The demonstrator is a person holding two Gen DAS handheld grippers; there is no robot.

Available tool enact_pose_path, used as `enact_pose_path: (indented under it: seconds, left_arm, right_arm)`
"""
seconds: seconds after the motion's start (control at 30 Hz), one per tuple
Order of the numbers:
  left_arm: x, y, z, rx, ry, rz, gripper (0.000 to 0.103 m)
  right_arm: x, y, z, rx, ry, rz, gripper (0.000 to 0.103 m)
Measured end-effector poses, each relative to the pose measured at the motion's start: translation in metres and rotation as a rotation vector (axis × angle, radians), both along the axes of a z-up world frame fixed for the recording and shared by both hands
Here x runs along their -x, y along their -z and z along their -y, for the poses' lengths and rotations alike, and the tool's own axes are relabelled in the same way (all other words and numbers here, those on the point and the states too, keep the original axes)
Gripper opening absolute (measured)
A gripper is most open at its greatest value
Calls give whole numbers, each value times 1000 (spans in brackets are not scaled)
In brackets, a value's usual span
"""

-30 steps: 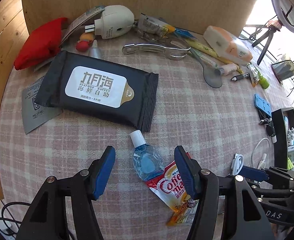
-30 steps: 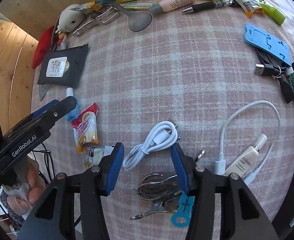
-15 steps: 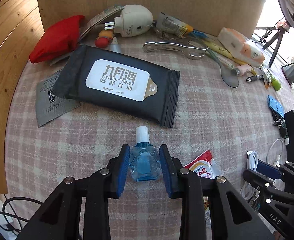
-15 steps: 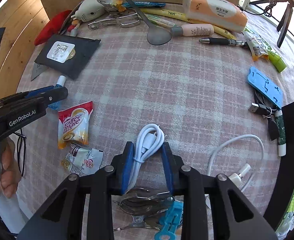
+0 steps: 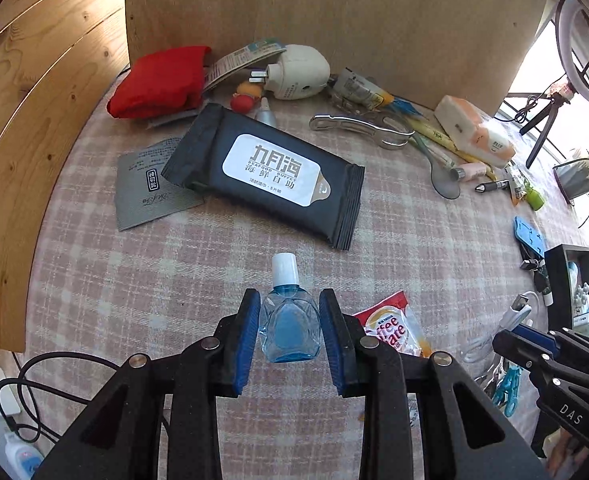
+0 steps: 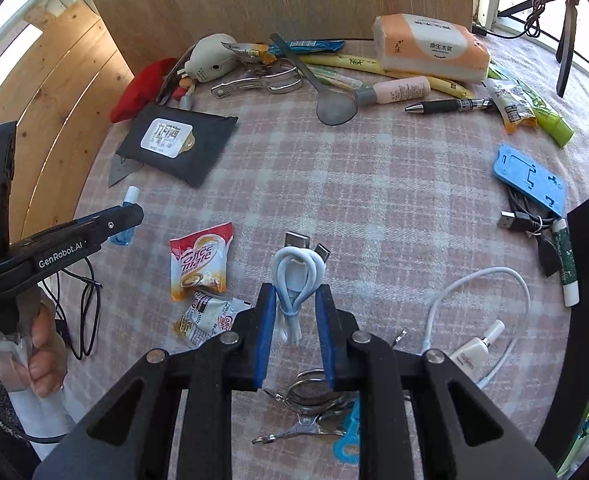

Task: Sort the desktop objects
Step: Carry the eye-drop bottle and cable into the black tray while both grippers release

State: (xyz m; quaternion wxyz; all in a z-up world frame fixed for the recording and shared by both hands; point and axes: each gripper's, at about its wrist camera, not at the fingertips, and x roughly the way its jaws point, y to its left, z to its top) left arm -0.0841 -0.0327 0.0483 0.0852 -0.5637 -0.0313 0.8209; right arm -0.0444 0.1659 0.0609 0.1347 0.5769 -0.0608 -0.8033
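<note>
Blue bottle (image 5: 289, 322) in L gripper (image 5: 290, 336), clamped.

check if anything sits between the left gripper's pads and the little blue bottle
Nothing does. The left gripper has the blue bottle directly between its pads, both pressing its sides, with only its white cap poking out ahead.

Two creamer sachets (image 6: 200, 261), one pen (image 6: 450, 106)

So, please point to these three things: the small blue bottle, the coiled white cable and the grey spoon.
small blue bottle (image 5: 288, 330), left wrist view, on its clear blue body.
coiled white cable (image 6: 296, 270), right wrist view, on its looped top.
grey spoon (image 6: 336, 108), right wrist view, on its bowl.
</note>
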Motion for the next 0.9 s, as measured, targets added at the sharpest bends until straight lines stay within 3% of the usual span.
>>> enact_pose_path:
  seconds: [0.07, 0.4, 0.9]
  left_arm:
    - [-9, -14, 1, 2, 12, -16, 29]
    - [-34, -48, -75, -1, 96, -78, 29]
    - [-91, -87, -241, -27, 319, -150, 29]
  right_arm:
    - [-1, -6, -1, 13, -3, -12, 20]
    - [-21, -38, -51, 46, 15, -77, 19]
    - [-85, -73, -200, 44, 169, -140, 19]
